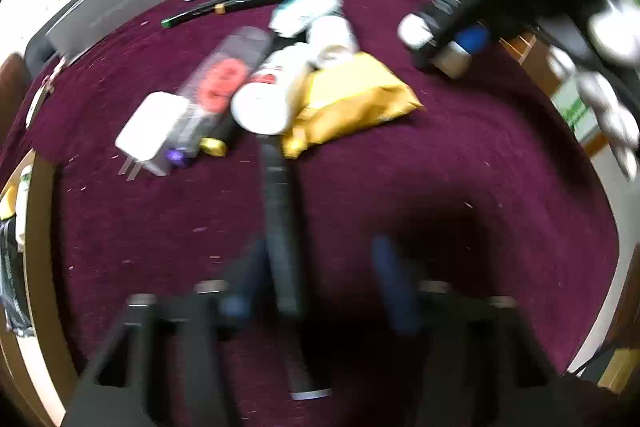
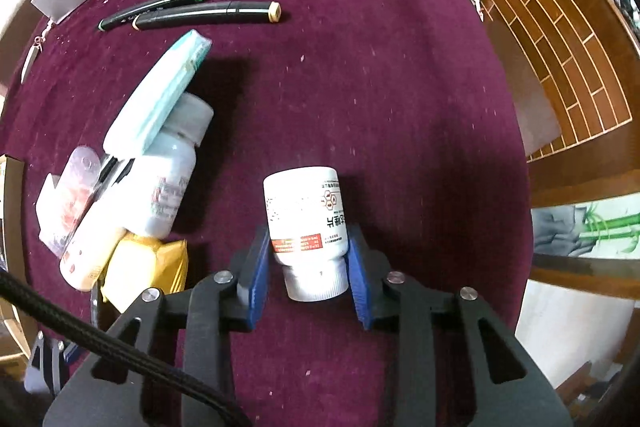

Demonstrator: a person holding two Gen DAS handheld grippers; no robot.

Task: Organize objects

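Right gripper (image 2: 308, 267) clamps bottle (image 2: 306, 223) by its neck for sorting, while left gripper (image 1: 316, 279), nearly shut, pinches marker (image 1: 280, 227).

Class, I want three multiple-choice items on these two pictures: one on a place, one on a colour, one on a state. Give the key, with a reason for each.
1. Where does the yellow packet lie?
A. At the near end of the pile, left of the right gripper
B. Beside the markers
C. Between the gripper's fingers

2. What colour is the cloth?
A. Green
B. Maroon
C. White

3. How is the bottle between the right gripper's fingers?
A. Cap off, lying beside it
B. Cap on
C. Crushed flat

Key:
1 A: the yellow packet sits against the pile, left of the right gripper.
2 B: the cloth is maroon in both views.
3 B: the bottle has its cap on, facing the camera.
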